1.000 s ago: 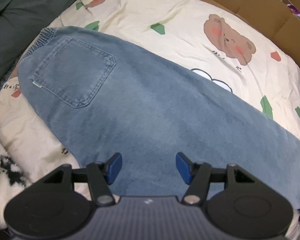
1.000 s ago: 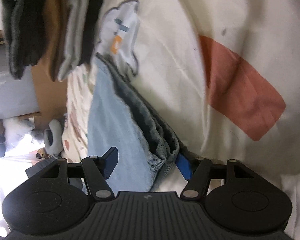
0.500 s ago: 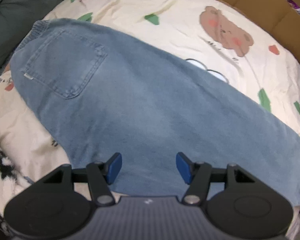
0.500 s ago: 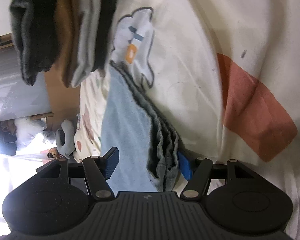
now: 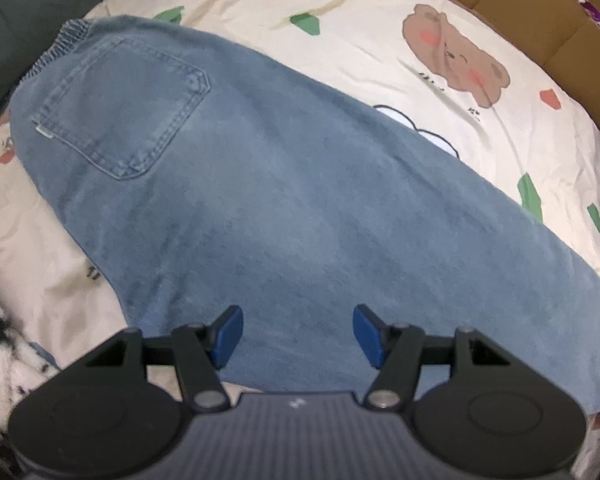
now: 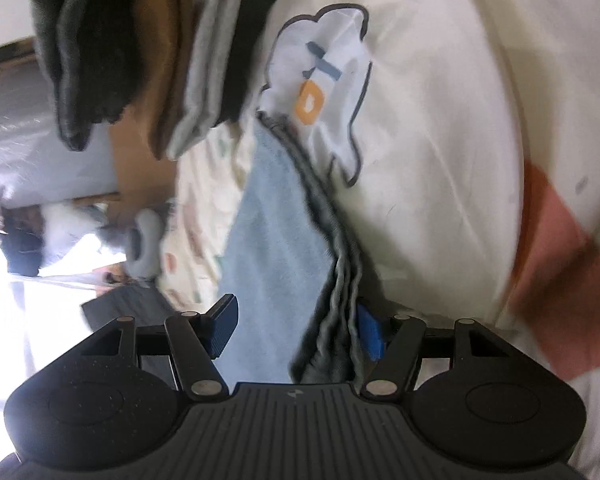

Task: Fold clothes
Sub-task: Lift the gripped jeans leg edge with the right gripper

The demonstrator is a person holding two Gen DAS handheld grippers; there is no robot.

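Blue jeans (image 5: 292, 200) lie folded lengthwise on a cream cartoon-print bedsheet (image 5: 380, 52), back pocket and waistband at the upper left, hem at the right. My left gripper (image 5: 298, 334) hovers open over the near edge of the leg, holding nothing. In the right wrist view the camera is rolled sideways; the jeans' layered hem edge (image 6: 336, 280) sits between the open fingers of my right gripper (image 6: 298, 328), close against the right pad, with the left pad standing clear of the cloth.
A stack of folded dark, brown and grey clothes (image 6: 148, 40) sits beyond the hem. Cardboard (image 5: 520, 12) borders the sheet's far side. A dark grey cushion (image 5: 16, 12) lies at the left, and a black-and-white fleece (image 5: 4, 340) at the near left.
The left gripper drifted slightly over the jeans, staying open. The right gripper slid along the hem, so the layered edge now sits deeper between its fingers.
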